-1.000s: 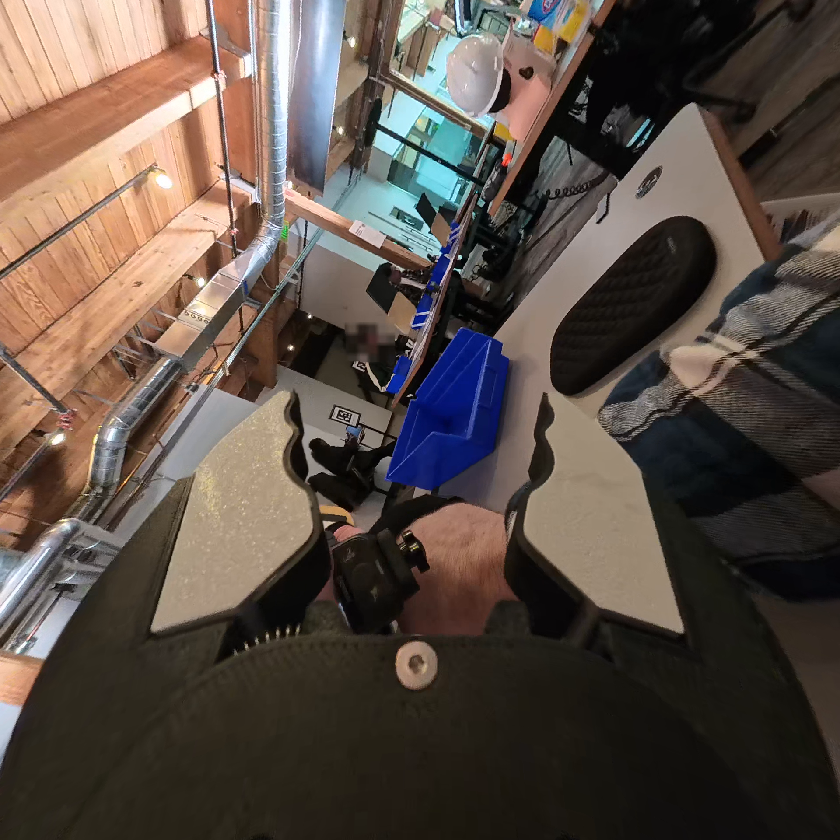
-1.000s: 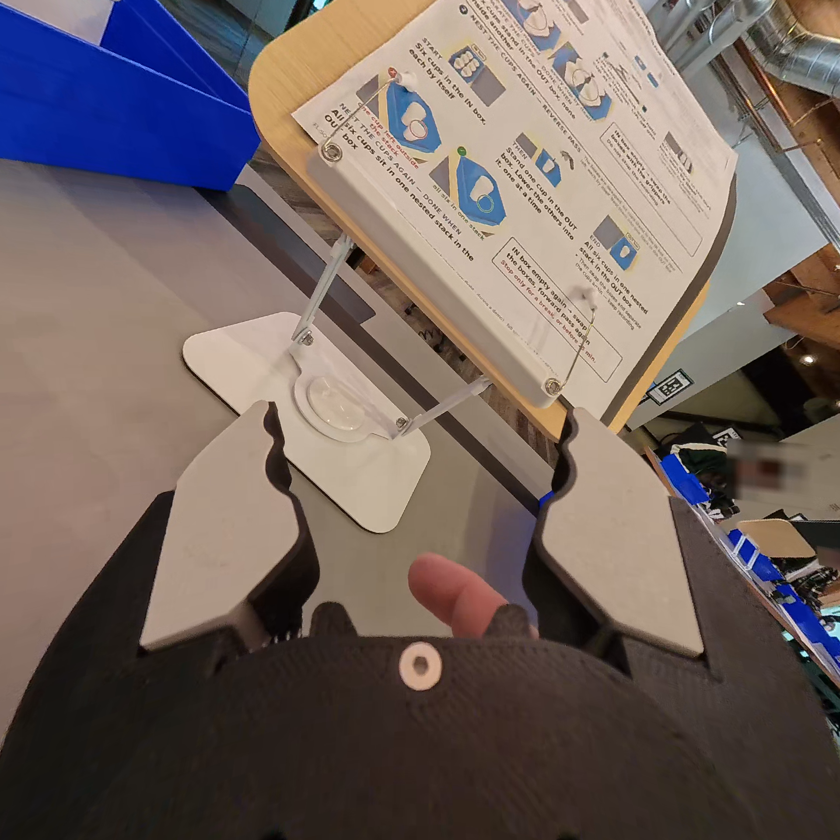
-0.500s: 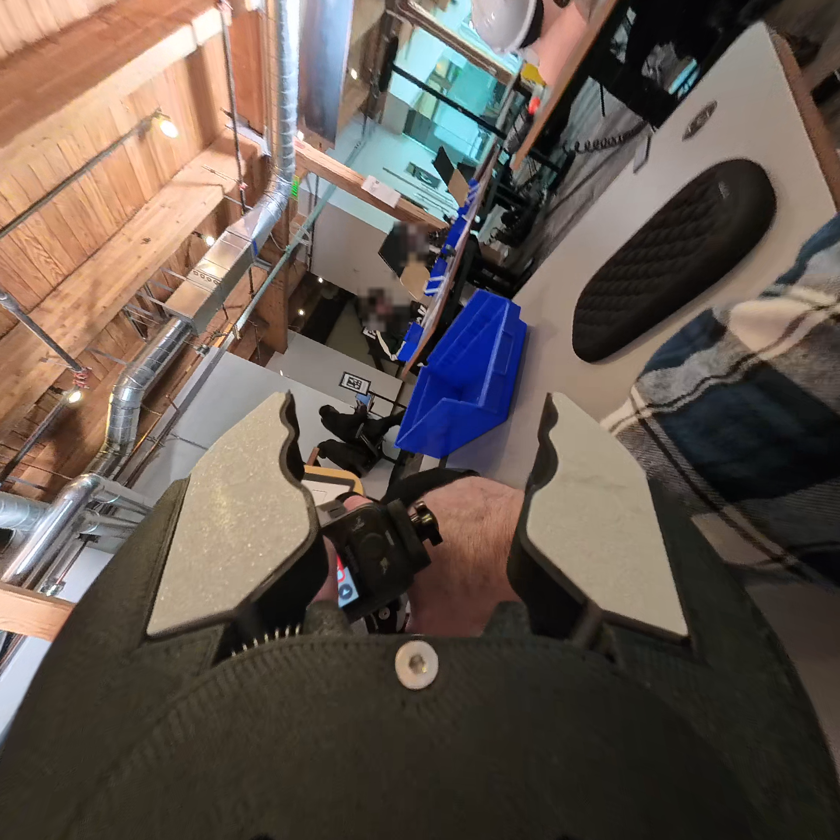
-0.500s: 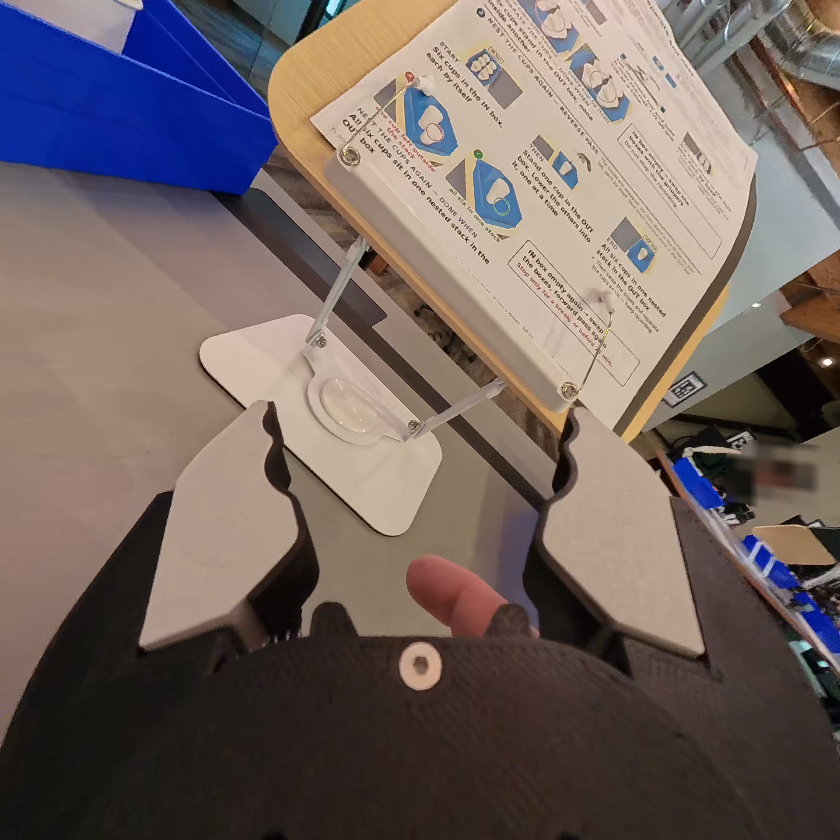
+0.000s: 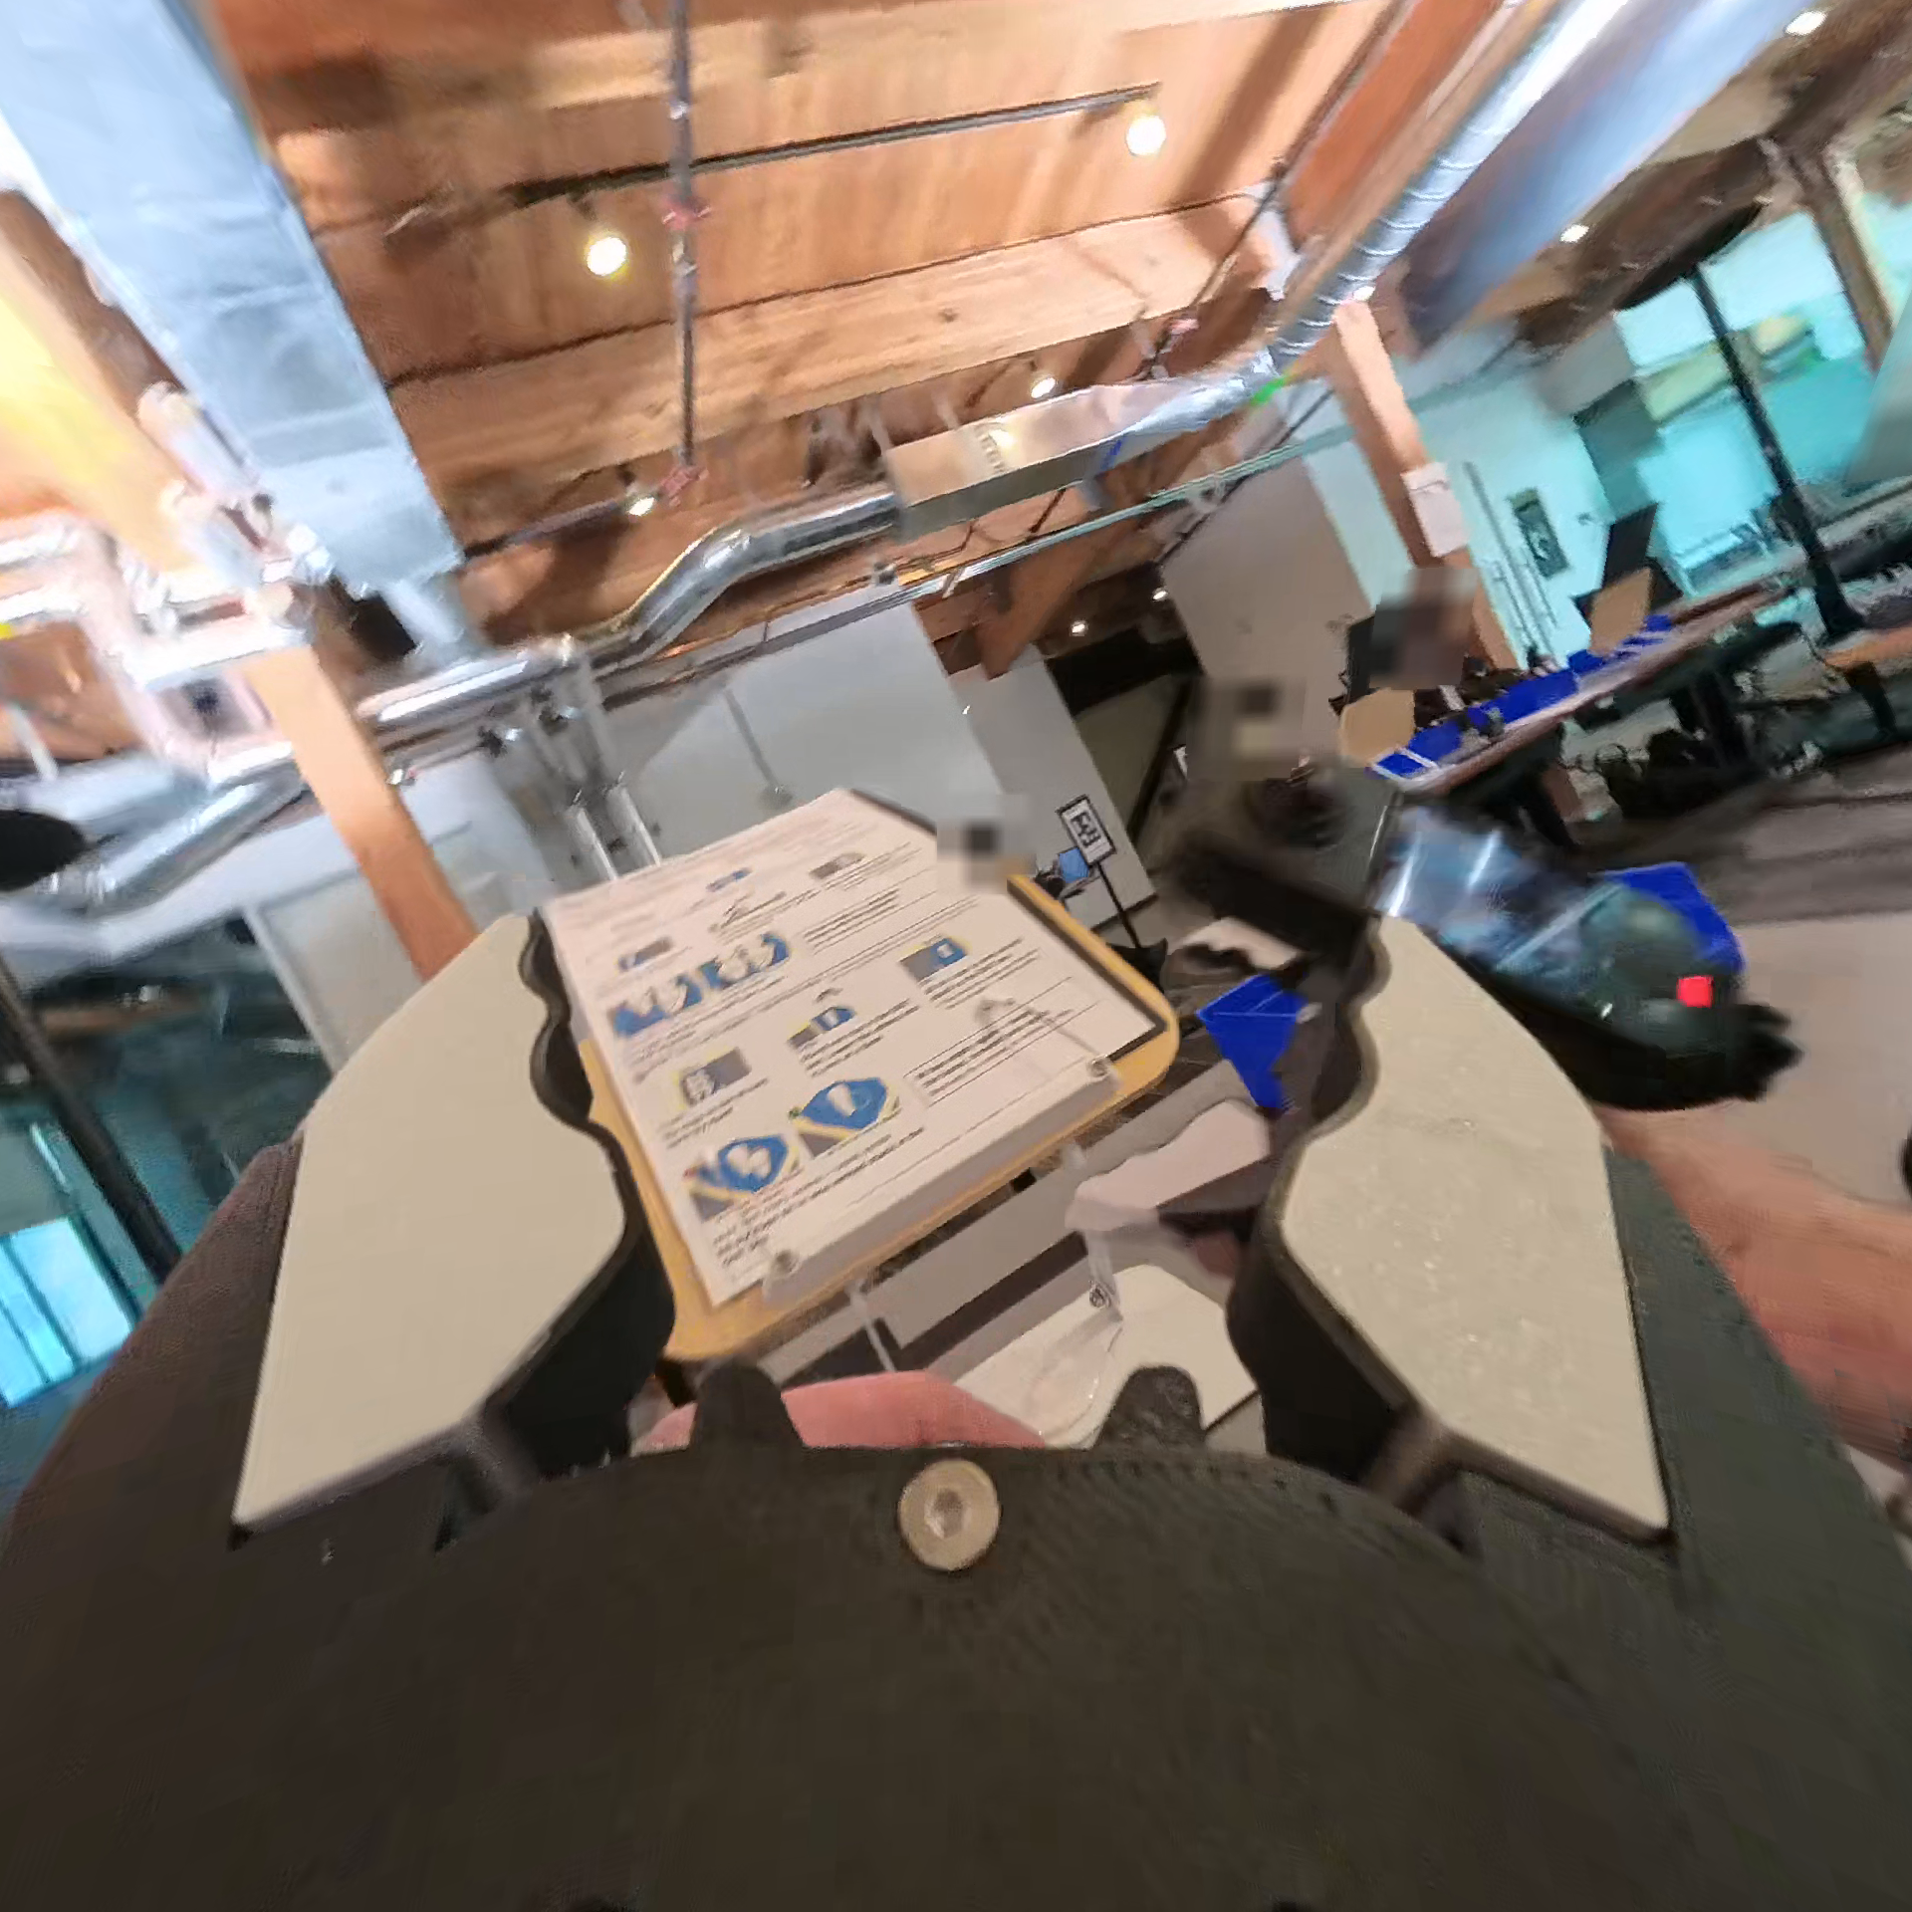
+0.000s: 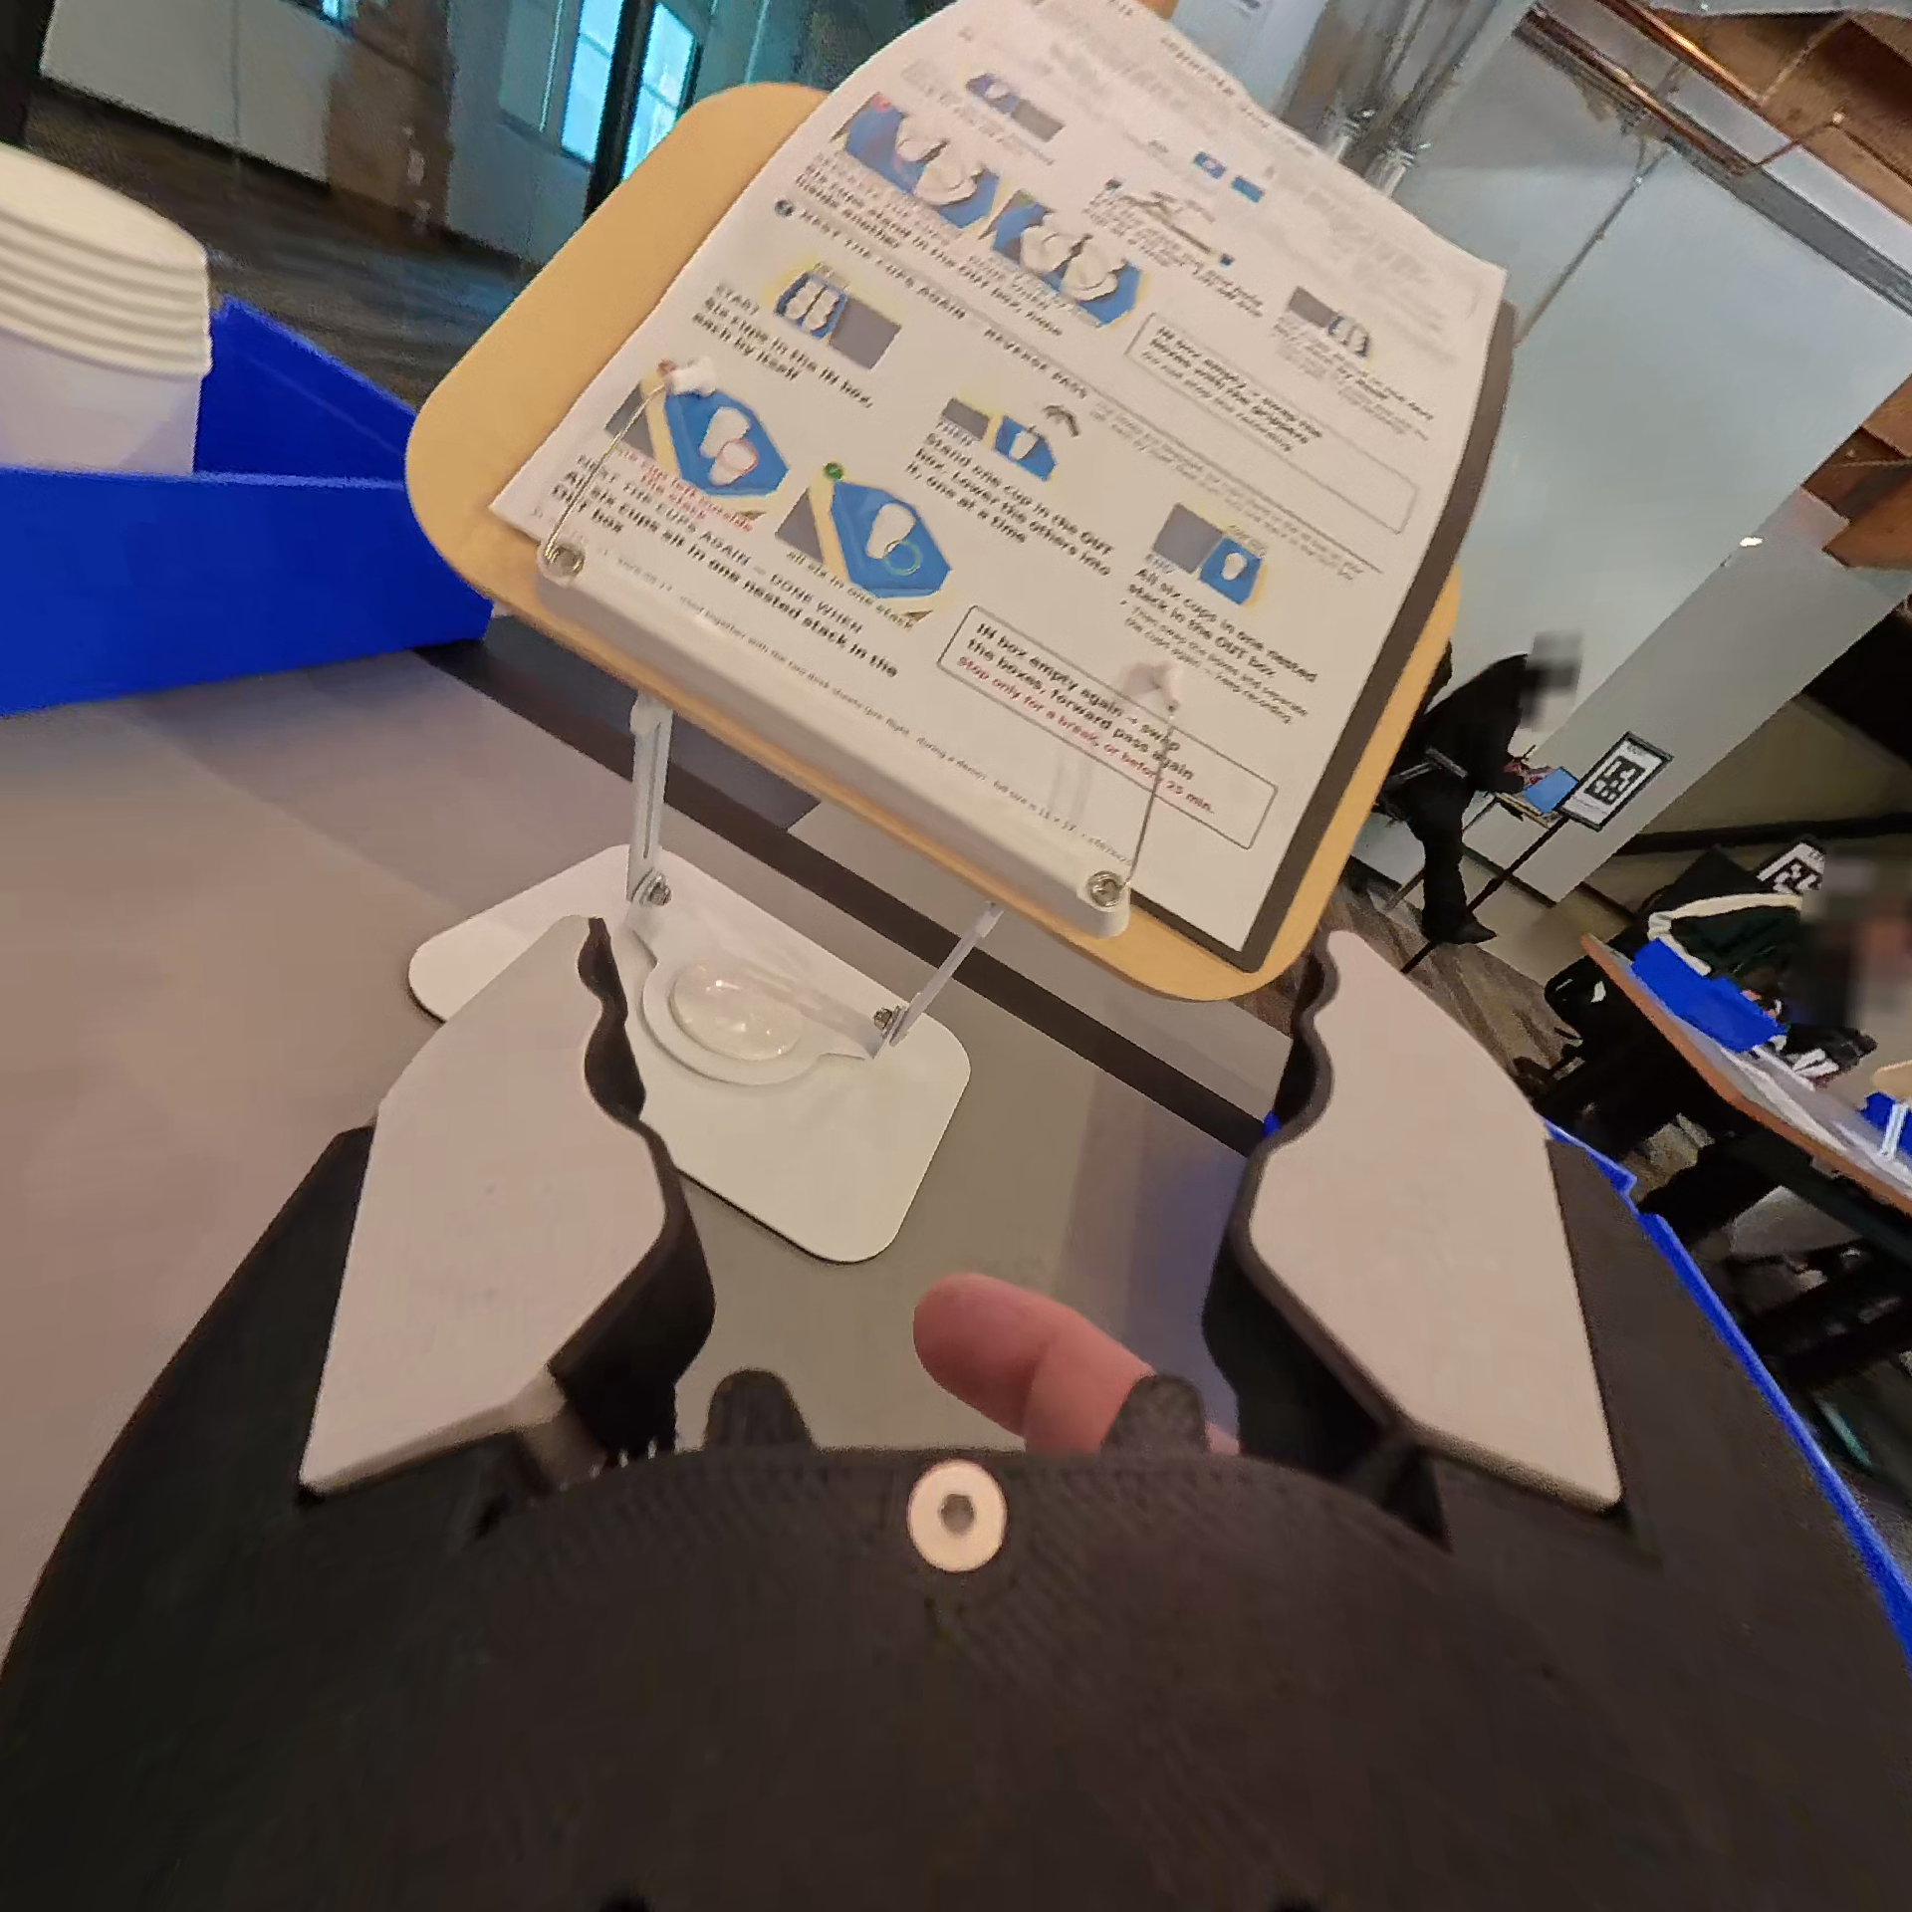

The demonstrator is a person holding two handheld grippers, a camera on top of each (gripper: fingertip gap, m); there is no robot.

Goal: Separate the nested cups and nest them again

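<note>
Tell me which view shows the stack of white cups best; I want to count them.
The right wrist view: the stack of white cups stands at its left edge, in the blue bin, rims layered though partly cropped. The left wrist view shows no cups.

Quick count from my end: one stack of white nested cups (image 6: pixel 98 310), looks like about six rims, sitting in one blue bin (image 6: pixel 207 559). One tilted document stand (image 6: pixel 786 1045) holding one instruction sheet (image 6: pixel 1035 435). Two people in the background.
</note>
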